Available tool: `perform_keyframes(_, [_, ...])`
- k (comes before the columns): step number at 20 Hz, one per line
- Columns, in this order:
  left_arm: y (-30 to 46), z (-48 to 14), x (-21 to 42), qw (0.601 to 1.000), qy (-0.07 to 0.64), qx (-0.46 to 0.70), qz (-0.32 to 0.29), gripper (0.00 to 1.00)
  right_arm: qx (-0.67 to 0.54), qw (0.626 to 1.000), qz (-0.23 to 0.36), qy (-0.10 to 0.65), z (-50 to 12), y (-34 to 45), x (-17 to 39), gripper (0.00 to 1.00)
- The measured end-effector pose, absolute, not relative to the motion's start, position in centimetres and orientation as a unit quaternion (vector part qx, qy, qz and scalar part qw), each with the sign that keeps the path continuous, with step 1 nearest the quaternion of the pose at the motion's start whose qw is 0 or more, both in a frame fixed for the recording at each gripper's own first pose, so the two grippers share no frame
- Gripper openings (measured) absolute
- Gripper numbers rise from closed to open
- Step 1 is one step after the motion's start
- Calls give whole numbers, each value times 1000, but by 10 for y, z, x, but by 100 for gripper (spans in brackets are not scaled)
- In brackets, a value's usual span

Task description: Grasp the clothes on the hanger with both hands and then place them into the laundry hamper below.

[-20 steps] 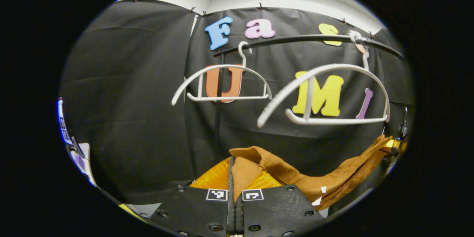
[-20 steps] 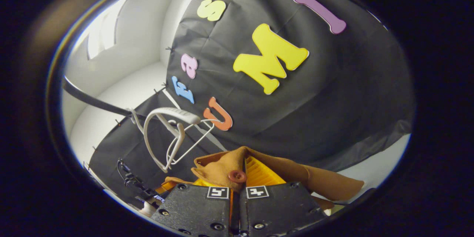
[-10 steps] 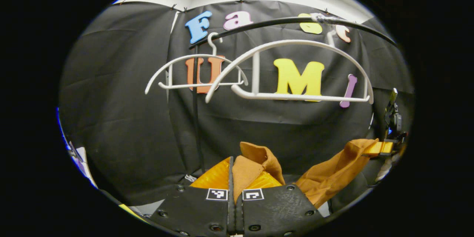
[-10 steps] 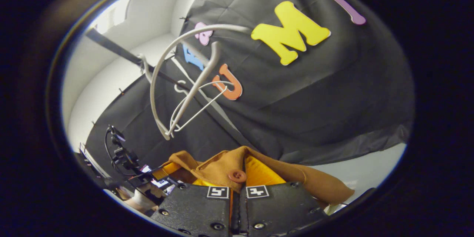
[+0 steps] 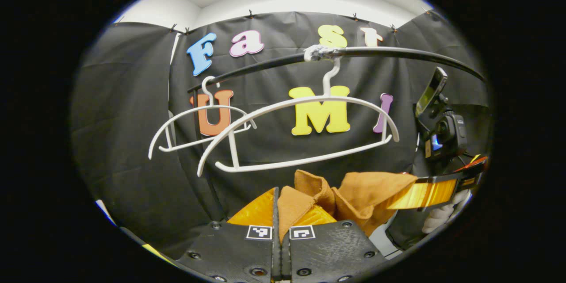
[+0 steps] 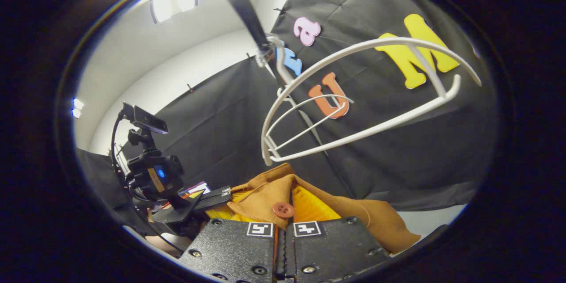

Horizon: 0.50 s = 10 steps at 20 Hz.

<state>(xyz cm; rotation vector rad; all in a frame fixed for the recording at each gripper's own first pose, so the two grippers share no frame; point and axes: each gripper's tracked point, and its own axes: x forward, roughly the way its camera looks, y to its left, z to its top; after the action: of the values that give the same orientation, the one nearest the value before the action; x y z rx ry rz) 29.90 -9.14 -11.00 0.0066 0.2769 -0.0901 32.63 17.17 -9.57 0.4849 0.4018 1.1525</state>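
Note:
A brown garment with a red button hangs off the hangers, bunched between both grippers. My left gripper is shut on one fold of it at the bottom of the left gripper view. My right gripper is shut on the buttoned edge; it also appears in the left gripper view at the right, where the right gripper has its yellow fingers clamped on the cloth. The left gripper sits close by at the lower left of the right gripper view. A bare white hanger tilts just above the cloth.
A second white hanger hangs farther left on the black rail. The rail and near hanger pass close over the right gripper. A gloved hand holds the right gripper. Black cloth walls stand behind.
The two grippers have come much closer together, bunching the brown garment between them. The near hanger has swung and now tilts, bare. Both views have turned toward the rail.

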Motion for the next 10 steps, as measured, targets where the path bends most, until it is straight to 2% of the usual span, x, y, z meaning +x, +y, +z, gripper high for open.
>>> perform_keyframes(5, [-96, -134, 281, 985, 164, -8, -61, 0, 225, 787, 531, 220, -122, 171, 310, 4])
perform_keyframes(10, [-124, -194, 268, 975, 205, -23, -87, 0, 204, 801, 494, 271, -182, 152, 309, 4])
